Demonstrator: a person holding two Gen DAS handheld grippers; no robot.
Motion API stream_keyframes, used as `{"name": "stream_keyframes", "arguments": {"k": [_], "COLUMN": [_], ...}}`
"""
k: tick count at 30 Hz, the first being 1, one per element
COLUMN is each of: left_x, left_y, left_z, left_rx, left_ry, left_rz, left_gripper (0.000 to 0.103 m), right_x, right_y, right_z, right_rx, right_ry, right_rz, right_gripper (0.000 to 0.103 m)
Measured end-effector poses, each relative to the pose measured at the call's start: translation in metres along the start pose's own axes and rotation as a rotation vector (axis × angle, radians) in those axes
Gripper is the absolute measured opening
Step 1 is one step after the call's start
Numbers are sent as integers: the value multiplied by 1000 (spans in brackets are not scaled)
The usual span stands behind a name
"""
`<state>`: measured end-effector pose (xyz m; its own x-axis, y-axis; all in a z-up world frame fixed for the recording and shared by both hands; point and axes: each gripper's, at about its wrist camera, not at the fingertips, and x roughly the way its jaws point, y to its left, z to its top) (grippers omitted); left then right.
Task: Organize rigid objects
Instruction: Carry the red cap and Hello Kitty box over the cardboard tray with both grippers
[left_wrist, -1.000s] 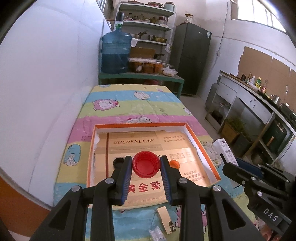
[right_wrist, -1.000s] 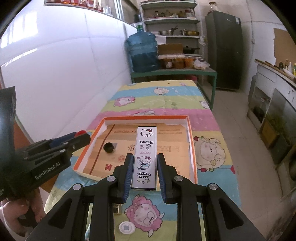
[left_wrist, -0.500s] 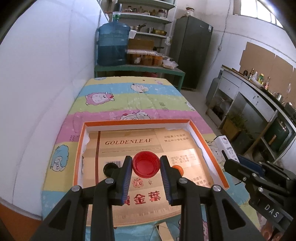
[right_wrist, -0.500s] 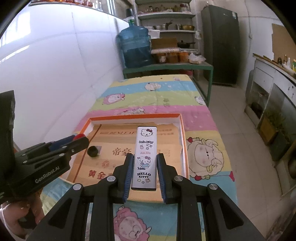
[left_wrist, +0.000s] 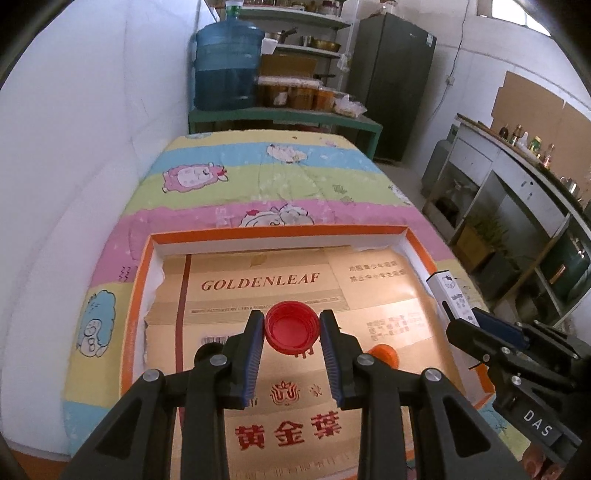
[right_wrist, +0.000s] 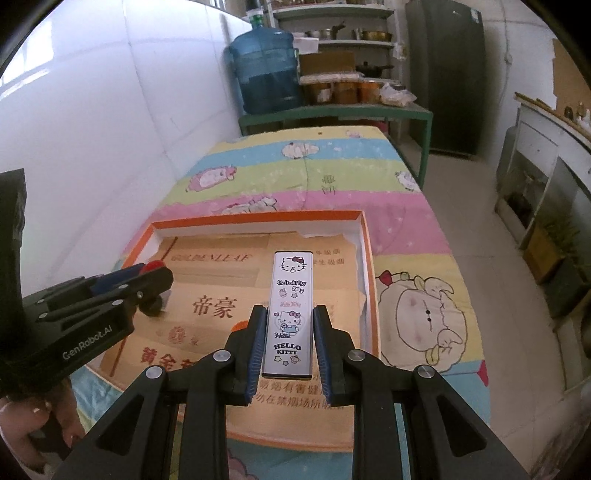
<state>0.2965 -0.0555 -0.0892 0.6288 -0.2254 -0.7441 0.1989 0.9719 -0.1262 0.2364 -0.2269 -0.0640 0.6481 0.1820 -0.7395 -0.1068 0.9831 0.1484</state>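
Left wrist view: left tool (left_wrist: 291, 326) tilted down w/ red cap (left_wrist: 291, 326) pinched; right tool (right_wrist: 290, 334) grips Hello Kitty case (right_wrist: 290, 314).

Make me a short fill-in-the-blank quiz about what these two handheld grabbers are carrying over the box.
1. The left gripper has its fingers shut on a ____ cap.
2. The right gripper holds a Hello Kitty ____.
3. Both hover above the tray with the ____ rim.

Missing words: red; box; orange
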Motion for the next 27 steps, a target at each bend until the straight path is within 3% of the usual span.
{"name": "stream_keyframes", "arguments": {"k": [11, 27], "left_x": [34, 53], "left_y": [2, 1], "left_z": [0, -2], "left_rx": [-1, 8], "left_ry": [48, 83], "left_rz": [14, 10], "left_gripper": [31, 31], "right_x": [36, 59], "right_y": [-7, -11], "right_z": [3, -1], "right_rx": [-4, -9], "right_ry": [37, 80], "right_rz": [10, 17], "right_gripper": [26, 26]}}
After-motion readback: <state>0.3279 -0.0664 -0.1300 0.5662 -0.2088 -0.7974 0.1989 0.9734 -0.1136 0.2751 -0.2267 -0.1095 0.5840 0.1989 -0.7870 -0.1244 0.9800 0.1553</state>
